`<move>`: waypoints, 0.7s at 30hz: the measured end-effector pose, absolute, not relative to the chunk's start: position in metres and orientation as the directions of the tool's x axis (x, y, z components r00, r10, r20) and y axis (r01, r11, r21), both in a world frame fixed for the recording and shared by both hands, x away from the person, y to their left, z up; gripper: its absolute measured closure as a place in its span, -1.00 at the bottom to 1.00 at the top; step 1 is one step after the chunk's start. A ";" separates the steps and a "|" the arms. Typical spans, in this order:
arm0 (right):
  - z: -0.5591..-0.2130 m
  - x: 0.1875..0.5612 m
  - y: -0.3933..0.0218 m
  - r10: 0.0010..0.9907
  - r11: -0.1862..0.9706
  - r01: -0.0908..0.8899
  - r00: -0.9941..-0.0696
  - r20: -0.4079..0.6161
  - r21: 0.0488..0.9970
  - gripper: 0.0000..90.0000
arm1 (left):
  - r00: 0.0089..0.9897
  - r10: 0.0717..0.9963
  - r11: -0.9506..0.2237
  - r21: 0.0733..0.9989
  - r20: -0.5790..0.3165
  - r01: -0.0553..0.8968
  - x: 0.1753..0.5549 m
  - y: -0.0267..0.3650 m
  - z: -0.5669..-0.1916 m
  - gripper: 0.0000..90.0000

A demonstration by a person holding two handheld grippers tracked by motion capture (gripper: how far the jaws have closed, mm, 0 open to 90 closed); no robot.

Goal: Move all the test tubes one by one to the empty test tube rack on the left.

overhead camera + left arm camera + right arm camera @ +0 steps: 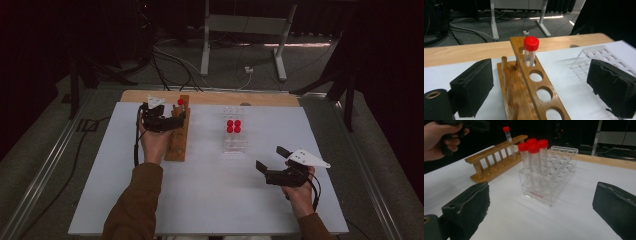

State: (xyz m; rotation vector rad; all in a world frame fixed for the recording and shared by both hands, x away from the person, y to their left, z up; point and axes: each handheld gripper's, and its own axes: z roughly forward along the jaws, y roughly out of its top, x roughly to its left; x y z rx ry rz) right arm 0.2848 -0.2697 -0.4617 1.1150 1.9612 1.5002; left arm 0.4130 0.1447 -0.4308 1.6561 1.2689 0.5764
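A wooden tube rack lies at the left of the white tabletop. One red-capped tube stands in the rack's far hole, also seen as the tube and the tube. My left gripper hovers over the rack just short of that tube, jaws open and empty. A clear plastic rack in the middle holds several red-capped tubes. My right gripper rests at the near right, open and empty, facing the clear rack and its tubes.
A bare wooden strip runs along the table's far edge. Beyond it the floor holds metal stand legs and loose cables. The hand with the left gripper shows at the top left of the right gripper view.
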 end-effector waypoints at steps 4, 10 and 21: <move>-0.457 0.287 -0.265 0.803 0.097 0.327 -0.584 0.120 0.940 -0.97 | 0.363 0.914 -0.016 0.880 -0.179 0.475 0.397 0.151 -0.433 -0.93; -0.446 0.297 -0.262 0.812 0.077 0.316 -0.570 0.125 0.946 -0.97 | 0.389 0.908 -0.051 0.881 -0.155 0.470 0.371 0.161 -0.439 -0.98; -0.431 0.329 -0.239 0.819 0.132 0.314 -0.568 0.075 0.940 -0.85 | 0.439 0.890 -0.086 0.902 -0.121 0.423 0.321 0.169 -0.441 -0.99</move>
